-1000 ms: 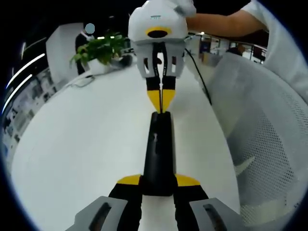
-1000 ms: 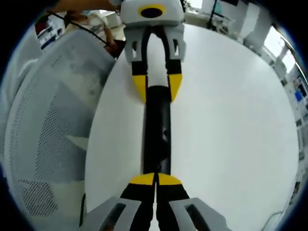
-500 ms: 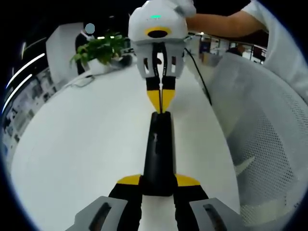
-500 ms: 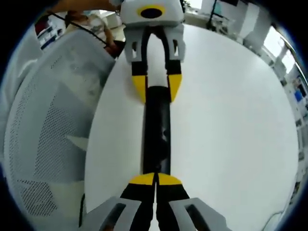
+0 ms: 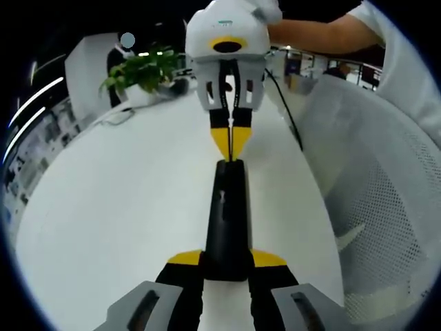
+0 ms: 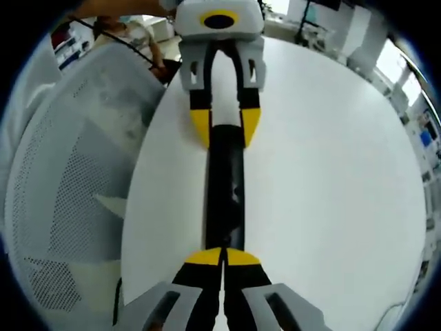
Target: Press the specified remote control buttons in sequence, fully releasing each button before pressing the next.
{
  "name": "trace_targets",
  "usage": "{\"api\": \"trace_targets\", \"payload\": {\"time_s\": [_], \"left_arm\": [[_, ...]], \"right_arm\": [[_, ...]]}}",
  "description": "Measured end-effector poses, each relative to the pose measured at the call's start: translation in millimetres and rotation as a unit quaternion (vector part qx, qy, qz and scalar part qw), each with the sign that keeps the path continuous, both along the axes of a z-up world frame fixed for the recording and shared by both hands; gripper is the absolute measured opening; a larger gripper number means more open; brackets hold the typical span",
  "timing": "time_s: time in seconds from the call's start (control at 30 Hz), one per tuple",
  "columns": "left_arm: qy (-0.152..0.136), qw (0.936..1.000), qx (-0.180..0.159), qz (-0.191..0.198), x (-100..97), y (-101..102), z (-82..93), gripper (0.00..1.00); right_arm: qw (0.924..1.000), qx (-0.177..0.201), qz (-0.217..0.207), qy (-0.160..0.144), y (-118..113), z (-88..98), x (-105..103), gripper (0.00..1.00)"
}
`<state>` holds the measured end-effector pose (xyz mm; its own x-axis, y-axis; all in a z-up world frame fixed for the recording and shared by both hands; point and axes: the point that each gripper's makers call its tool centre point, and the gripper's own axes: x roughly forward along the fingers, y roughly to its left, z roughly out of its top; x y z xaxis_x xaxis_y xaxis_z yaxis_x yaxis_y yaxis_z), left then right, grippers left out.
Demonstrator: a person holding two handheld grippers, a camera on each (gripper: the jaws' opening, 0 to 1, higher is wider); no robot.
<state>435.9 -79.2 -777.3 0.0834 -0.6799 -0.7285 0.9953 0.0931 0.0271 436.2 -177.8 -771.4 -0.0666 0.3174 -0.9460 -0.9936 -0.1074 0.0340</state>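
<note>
Left gripper view: black remote (image 5: 227, 221) on the white table (image 5: 124, 207), clamped at its near end by the left gripper (image 5: 227, 265).
At 12 o'clock, the right gripper (image 5: 231, 148), jaws closed together, touches the remote's far end.

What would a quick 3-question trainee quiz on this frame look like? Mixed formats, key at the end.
1. True or false: the left gripper clamps one end of the remote.
2. How do the right gripper's jaws stand? A) wide open B) shut, tips meeting on the remote's end C) hidden
3. What lies beside the white table in the right gripper view?

Key
1. True: its yellow tips sit on either side of the remote's near end.
2. B
3. A white mesh chair.
</note>
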Motion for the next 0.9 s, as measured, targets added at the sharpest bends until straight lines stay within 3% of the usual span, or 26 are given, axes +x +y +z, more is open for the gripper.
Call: {"api": "trace_targets", "payload": {"time_s": [0.43, 0.9], "left_arm": [[-0.002, 1.0000, 0.005, 0.002, -1.0, -0.4, 0.2, 0.23], [-0.002, 1.0000, 0.006, 0.003, -1.5, -0.2, -0.2, 0.23]], "right_arm": [[0.9998, 0.016, -0.002, -0.015, 5.2, 13.2, 2.1, 0.00], [0.9997, 0.009, 0.011, -0.018, 8.5, 9.8, 0.7, 0.00]]}}
